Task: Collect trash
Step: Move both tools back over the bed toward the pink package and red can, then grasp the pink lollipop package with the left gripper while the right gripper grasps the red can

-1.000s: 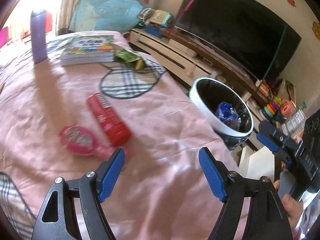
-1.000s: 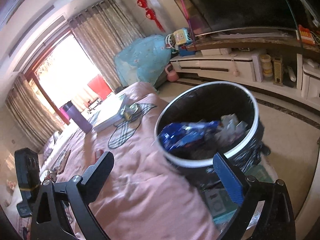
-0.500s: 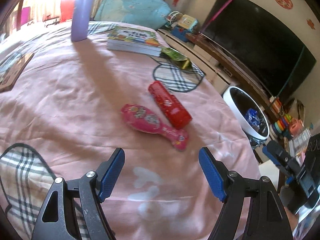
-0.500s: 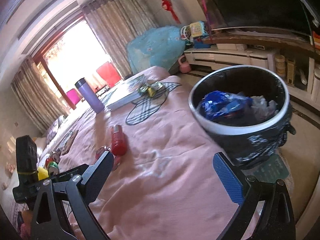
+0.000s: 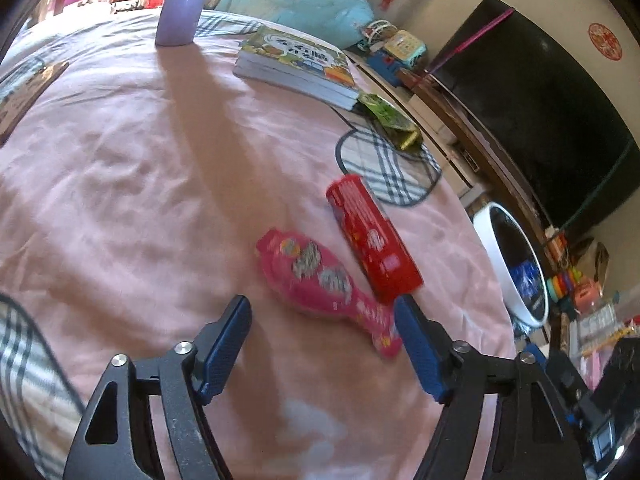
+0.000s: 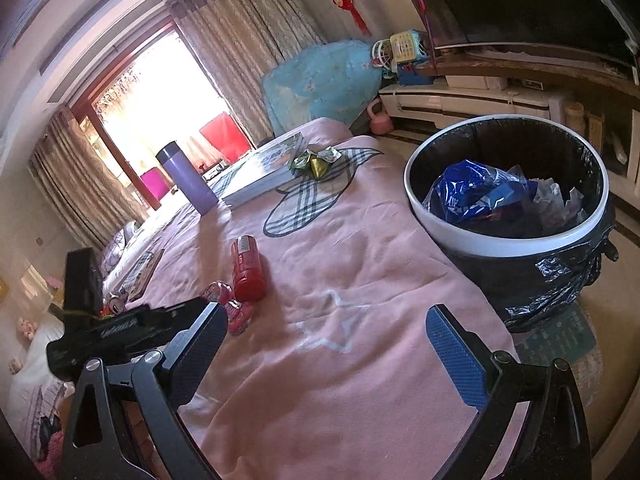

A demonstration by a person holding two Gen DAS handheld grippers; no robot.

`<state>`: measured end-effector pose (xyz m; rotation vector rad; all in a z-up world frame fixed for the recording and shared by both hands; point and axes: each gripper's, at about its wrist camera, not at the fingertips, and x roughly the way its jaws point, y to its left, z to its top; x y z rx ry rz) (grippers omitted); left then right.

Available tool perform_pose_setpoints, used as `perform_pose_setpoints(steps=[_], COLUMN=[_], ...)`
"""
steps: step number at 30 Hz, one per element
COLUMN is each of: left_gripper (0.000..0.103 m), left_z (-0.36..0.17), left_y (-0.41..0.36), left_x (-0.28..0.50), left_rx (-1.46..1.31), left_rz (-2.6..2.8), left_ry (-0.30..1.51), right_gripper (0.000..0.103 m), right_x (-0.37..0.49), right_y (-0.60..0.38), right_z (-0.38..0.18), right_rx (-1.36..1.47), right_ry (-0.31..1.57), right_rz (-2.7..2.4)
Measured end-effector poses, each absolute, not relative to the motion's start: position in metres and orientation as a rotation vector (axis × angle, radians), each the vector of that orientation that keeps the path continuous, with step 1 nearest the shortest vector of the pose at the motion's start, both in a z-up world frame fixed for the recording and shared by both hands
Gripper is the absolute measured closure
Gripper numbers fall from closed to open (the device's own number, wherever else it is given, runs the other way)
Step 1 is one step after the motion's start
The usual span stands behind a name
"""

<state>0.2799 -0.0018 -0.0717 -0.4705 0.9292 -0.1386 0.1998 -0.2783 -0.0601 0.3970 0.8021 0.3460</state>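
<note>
1. A bed covered by a pink blanket (image 5: 120, 168) fills both views. The blanket has plaid patches sewn on it.
2. The left tongs (image 5: 322, 334) point down at the blanket. Their blue-padded jaws are apart and closing. The narrow tail end of a pink snack wrapper (image 5: 316, 280) lies between the tips, but the pads do not press on it.
3. Just beside the pink wrapper, on its far right side, lies a red packet (image 5: 372, 240), long and box-shaped. The two look to be touching or nearly so.
4. Farther up the bed sits a stack of books (image 5: 296, 66), with a crumpled green wrapper (image 5: 390, 120) at its near corner, resting on a plaid patch.
5. A purple bottle (image 5: 180, 4) stands upright near the far end of the bed, well apart from the wrappers.
6. The right tongs (image 6: 322, 342) hang over the blanket's near edge with jaws wide apart and nothing between them.
7. In the right view a round trash bin (image 6: 504, 240) stands on the floor just beside the bed. It has a white rim and a black liner, and holds a blue wrapper (image 6: 476, 196) and crumpled pale scraps.
8. Also in the right view, the body of the left tool shows at the left, reaching toward the pink wrapper and red packet.
</note>
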Motion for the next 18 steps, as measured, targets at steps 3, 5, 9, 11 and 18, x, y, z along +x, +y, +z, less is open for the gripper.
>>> perform_pose_setpoints(steps=[3,5,9,11,18], left_gripper=[0.060,0.060,0.061,0.061,0.063], left_z=[-0.077,-0.078,-0.080,-0.079,-0.072], left_y=[-0.012,-0.017,-0.015,-0.011,0.016], left_x=[0.297,0.304,0.311,0.314,0.318], left_rx=[-0.408,-0.359,-0.307,-0.268,-0.136], left_rz=[-0.144,-0.169,-0.236,-0.263,-0.368], left_ry=[0.943,0.937,0.947,0.957,1.033], right_gripper=[0.003,0.003,0.004,0.006,0.018], right_x=[0.203,0.206,0.212,0.216,0.233], right_y=[-0.279,-0.279,-0.275,-0.271,-0.244], right_z=[-0.061,-0.062,-0.063,-0.064,-0.068], right_rx=[0.397,0.396,0.393,0.388,0.351], right_ry=[0.806,0.812,0.822,0.829,0.876], right_rz=[0.335,0.333,0.336,0.346,0.408])
